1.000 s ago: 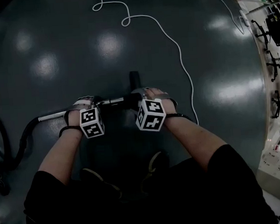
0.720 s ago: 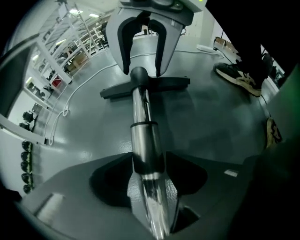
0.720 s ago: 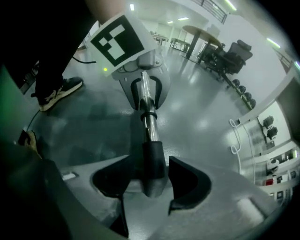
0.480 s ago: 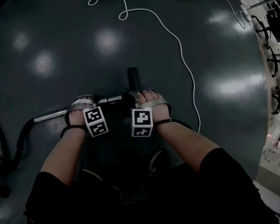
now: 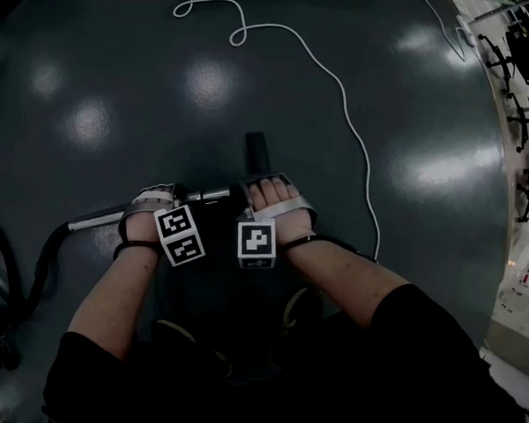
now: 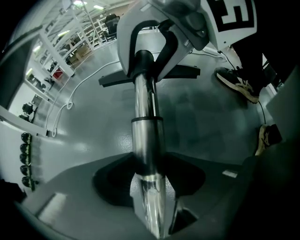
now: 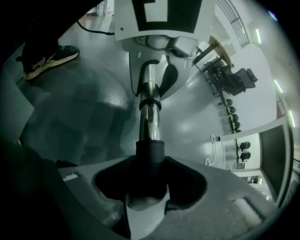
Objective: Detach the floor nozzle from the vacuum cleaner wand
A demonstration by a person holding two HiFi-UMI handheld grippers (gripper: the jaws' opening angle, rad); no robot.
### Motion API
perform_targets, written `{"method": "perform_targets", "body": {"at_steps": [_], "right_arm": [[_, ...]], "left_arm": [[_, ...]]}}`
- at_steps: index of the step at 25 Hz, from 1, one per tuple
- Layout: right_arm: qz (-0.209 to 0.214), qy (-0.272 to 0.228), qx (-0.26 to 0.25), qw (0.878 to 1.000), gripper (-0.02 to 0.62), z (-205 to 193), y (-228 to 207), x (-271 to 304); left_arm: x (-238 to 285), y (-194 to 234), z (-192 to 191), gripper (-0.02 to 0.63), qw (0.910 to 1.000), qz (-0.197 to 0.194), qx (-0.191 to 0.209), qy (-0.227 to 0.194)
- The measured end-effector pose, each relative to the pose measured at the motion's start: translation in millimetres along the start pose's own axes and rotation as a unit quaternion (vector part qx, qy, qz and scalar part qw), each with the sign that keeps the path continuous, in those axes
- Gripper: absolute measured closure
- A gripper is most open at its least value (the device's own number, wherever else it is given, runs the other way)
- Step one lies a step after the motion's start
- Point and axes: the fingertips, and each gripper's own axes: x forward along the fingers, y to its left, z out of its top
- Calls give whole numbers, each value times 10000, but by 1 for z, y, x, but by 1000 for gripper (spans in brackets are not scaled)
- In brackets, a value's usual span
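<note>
1. Your left gripper (image 6: 149, 187) was pointing straight down and clamped on the chrome wand (image 6: 146, 108). The pads were tight on both sides of the tube, and the jaws had just eased in a touch around it.
2. Your right gripper (image 7: 146, 190) sat just beside the left one, tilted down at an angle. Its jaws had just been closing with the black collar (image 7: 150, 154) at the end of the wand between them, and they looked to be pinching it.
3. The wand ran crosswise in front of you. Its chrome end went off to your left, where it met the black hose (image 5: 42, 258). Couldn't tell if the tube was resting on the floor (image 5: 148, 97) or held just above it.
4. The floor nozzle (image 5: 257, 152) was not off yet. It stuck out away from you just past your right hand, set crosswise to the tube.
5. A white cable (image 5: 349, 128) snaked over the floor beyond the nozzle and down your right side, not touching any of it. Your shoes (image 5: 298, 303) were on the near side of the wand, right below the grippers.
</note>
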Motion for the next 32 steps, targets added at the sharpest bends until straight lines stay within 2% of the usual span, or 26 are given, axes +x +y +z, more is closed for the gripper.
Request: {"method": "perform_targets", "body": {"at_steps": [2,4,9,13,16,18,19,21,24,26,29,31,32], "right_arm": [[82,-66,-21,9999,422,3,-1,-1],[367,-193,50,9991,423,6,6,1],[1574,-445,433,9856,425,7,14,-2],[2482,-657,841,9628,426,13,17,-8],[3221,-923,1261,9337,426,16,21,-15],[3419,-1079,1420,9227,426,16,22,-19],[3354,-1098,1388,9253,428,16,22,-19],[2968,-995,1129,9430,428,12,22,-18],[2032,-592,527,9759,428,4,16,-11],[1342,-260,154,9905,428,-2,4,-8],[483,199,-291,9982,430,-6,-13,-4],[339,327,-424,9980,430,-5,-11,1],[443,309,-385,9978,430,-3,-8,2]], "left_arm": [[-3,1,-1,408,10000,27,-14,21],[-4,0,-2,408,10000,10,2,51],[-8,0,-2,408,9999,-91,3,89],[-10,-1,-2,410,9998,-133,3,119],[-10,-4,-1,410,9998,-178,45,94],[-11,-6,1,410,9998,-193,53,43],[-11,-6,2,410,9998,-198,48,7],[-12,-7,4,409,9997,-212,23,-78],[-14,-3,6,410,9995,-233,-104,-186],[-16,2,8,410,9991,-250,-237,-235],[-18,7,8,410,9985,-262,-392,-274],[-18,7,6,411,9984,-251,-443,-239],[-17,5,4,411,9985,-250,-447,-209]]}}
